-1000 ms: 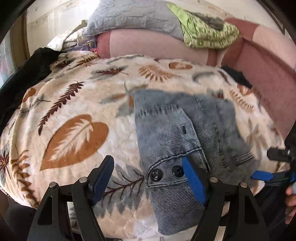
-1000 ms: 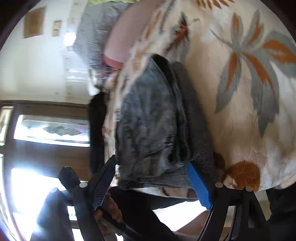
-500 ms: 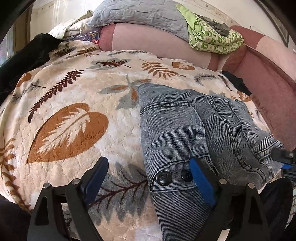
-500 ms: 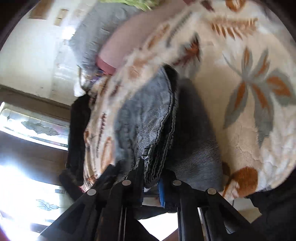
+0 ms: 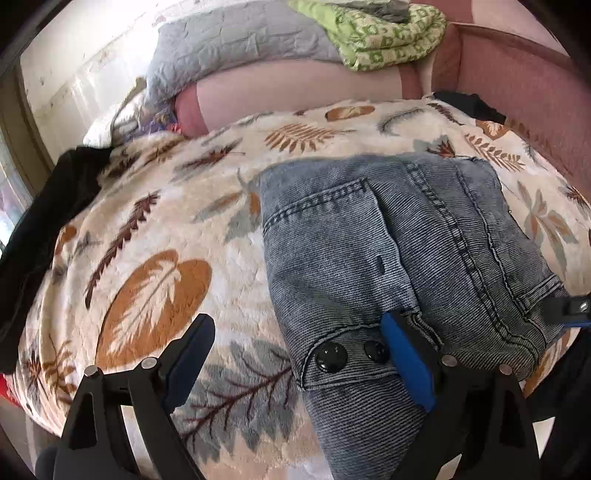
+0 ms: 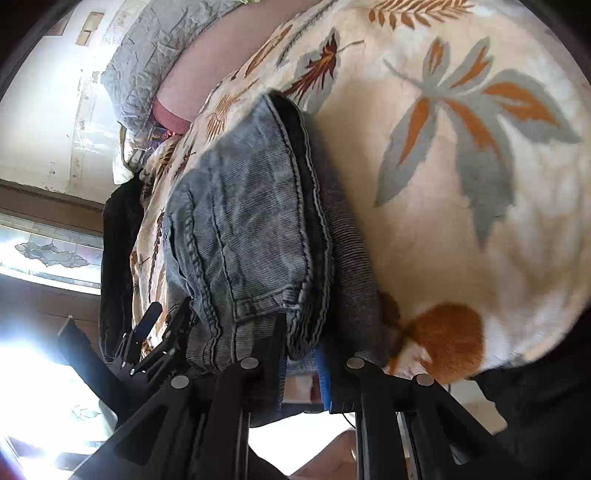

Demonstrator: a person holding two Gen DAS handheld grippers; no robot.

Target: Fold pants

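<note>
The folded grey-blue denim pants (image 5: pixel 388 258) lie on a leaf-print blanket (image 5: pixel 155 258), waistband with two black buttons (image 5: pixel 351 353) toward me. My left gripper (image 5: pixel 295 354) is open, its right blue pad resting on the waistband, its left finger over the blanket. In the right wrist view my right gripper (image 6: pixel 301 347) is shut on the pants (image 6: pixel 243 229), pinching the stacked layers at the near right edge. Its tip also shows in the left wrist view (image 5: pixel 569 308) at the pants' right edge.
A black garment (image 5: pixel 44 221) lies at the blanket's left edge. A grey pillow (image 5: pixel 236 48) and a green patterned cloth (image 5: pixel 388 33) sit on the pink sofa back (image 5: pixel 295 92). The pink sofa arm (image 5: pixel 517 85) rises at the right.
My right gripper went from open around the pants' edge to shut on the layers. The left gripper stayed open and shifted slightly over the waistband.
</note>
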